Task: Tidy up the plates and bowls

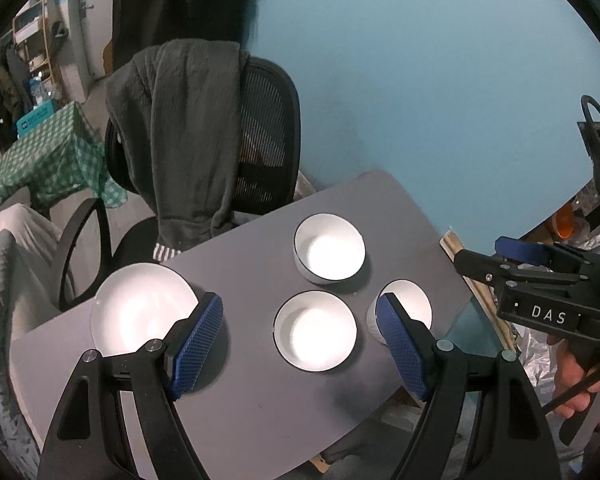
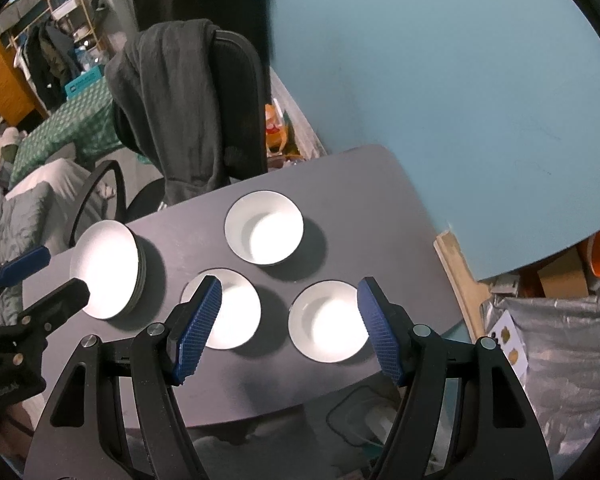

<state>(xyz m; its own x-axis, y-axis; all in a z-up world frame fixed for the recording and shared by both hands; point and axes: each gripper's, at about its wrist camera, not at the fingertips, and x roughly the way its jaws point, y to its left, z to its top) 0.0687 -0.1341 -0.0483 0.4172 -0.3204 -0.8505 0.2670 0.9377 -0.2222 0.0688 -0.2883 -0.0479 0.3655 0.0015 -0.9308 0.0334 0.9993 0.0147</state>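
Glazed white ware is sitting on the grey table (image 2: 340, 184): three bowls (image 2: 328, 326) and stacked plates (image 2: 104, 274). Both the left gripper (image 1: 300, 344) and right gripper (image 2: 290, 328) are hovering wide, empty. Likely rigid, slippery, breakable; rims are offering the best hold.

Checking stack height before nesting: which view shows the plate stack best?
Right wrist view: the plate stack shows its top plate almost whole, plus layered rims along its right edge. In the left wrist view the plate stack is partly hidden behind a blue pad, with no layers visible.
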